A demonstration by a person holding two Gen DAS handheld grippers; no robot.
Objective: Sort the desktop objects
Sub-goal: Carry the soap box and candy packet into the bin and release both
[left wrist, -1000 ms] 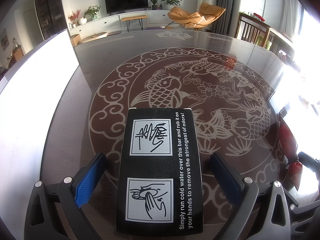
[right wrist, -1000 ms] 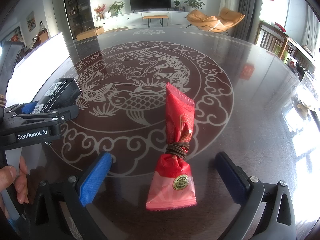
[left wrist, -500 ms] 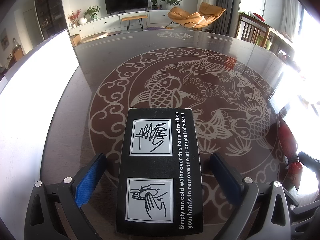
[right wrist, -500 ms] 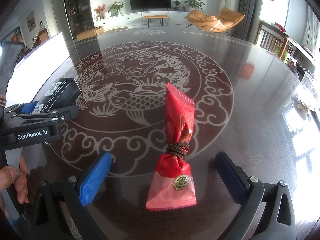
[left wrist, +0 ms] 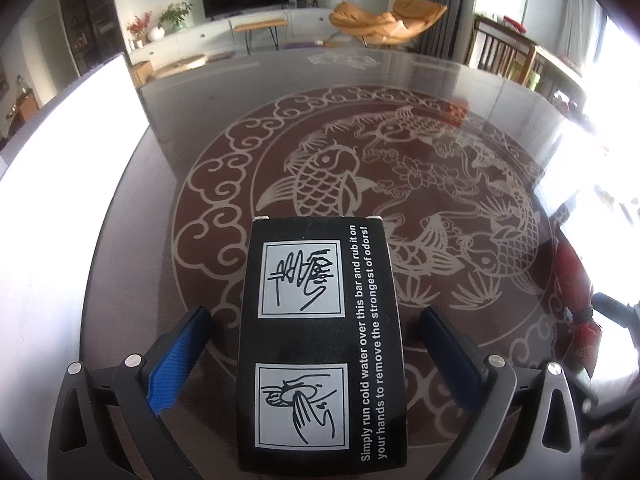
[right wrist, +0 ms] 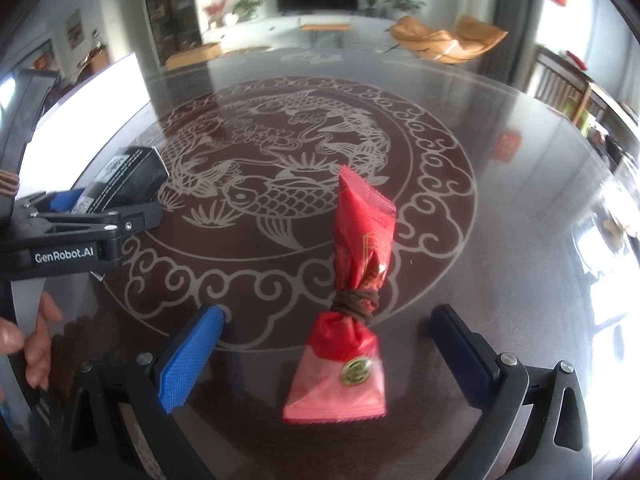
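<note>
From the left wrist, the left gripper (left wrist: 318, 354) stands wide open around a black box (left wrist: 320, 344) printed with hand-washing drawings; both pads sit apart from its sides. The box lies flat on the dark table (left wrist: 192, 128) with its koi pattern, much bare surface ahead.

The right wrist view shows the right gripper (right wrist: 326, 354), also spread wide, straddling a red packet (right wrist: 354, 300) tied with brown cord, touching neither pad. Only here are a person's fingers (right wrist: 38, 344) at the left edge visible.
</note>
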